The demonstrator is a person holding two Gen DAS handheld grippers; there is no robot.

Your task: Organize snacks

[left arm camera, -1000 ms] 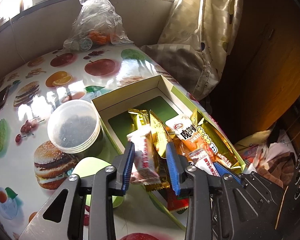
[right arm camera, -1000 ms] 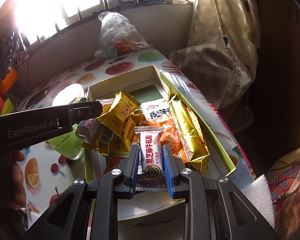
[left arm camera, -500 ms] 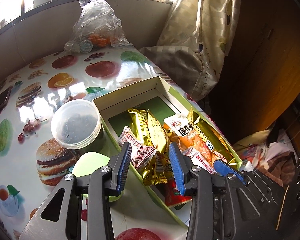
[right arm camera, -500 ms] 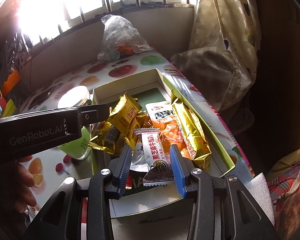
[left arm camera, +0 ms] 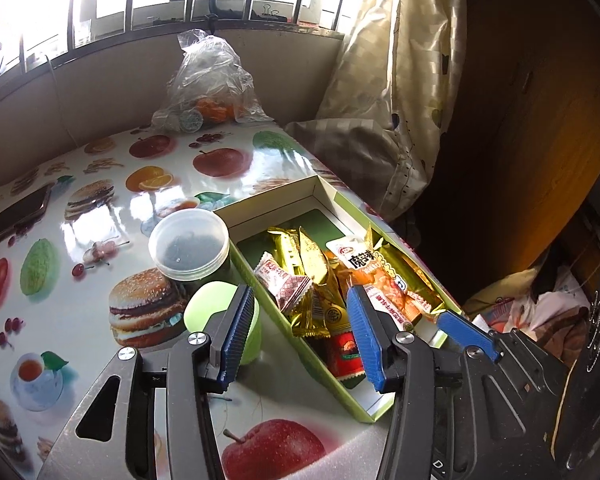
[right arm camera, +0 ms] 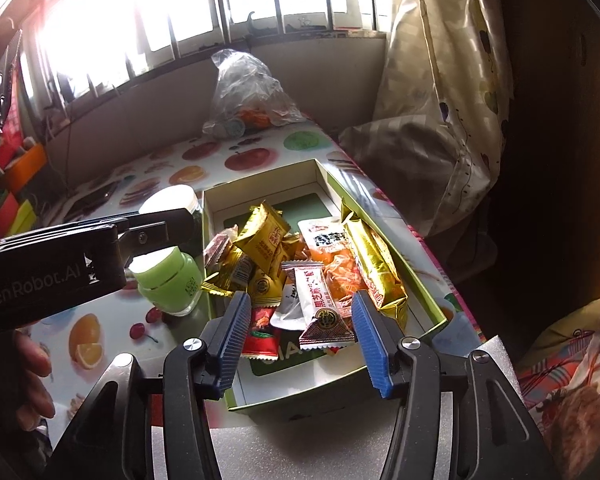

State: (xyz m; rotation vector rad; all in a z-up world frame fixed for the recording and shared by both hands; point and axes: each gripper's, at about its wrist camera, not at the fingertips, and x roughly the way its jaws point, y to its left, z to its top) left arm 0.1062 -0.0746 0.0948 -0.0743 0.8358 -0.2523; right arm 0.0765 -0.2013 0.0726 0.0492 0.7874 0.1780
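An open green box (left arm camera: 276, 196) (right arm camera: 260, 182) lies on the fruit-print table and holds a heap of snacks. My left gripper (left arm camera: 298, 320) hovers over the box's near left corner; its jaws are opening with nothing between them. A red-and-white candy packet (left arm camera: 284, 282) lies free on gold packets (left arm camera: 312, 256), beside an orange packet (left arm camera: 380, 280). My right gripper (right arm camera: 300, 316) hangs above the near end of the box; its jaws are opening too. Below them a white-and-red sesame candy packet (right arm camera: 320, 300) rests loose on the heap, untouched by the pads. A long gold packet (right arm camera: 374, 264) lies along the right wall.
A clear tub with dark contents (left arm camera: 188, 244) and a green jar (left arm camera: 220, 320) (right arm camera: 168, 280) stand just left of the box. A plastic bag of oranges (left arm camera: 210, 92) sits at the table's far edge, a phone (left arm camera: 20, 212) far left. A curtain and pillow (left arm camera: 360, 152) flank the right side.
Both grippers have let go of their candy packets, spread their jaws and drawn back and up. The two packets now lie on the heap in the box.
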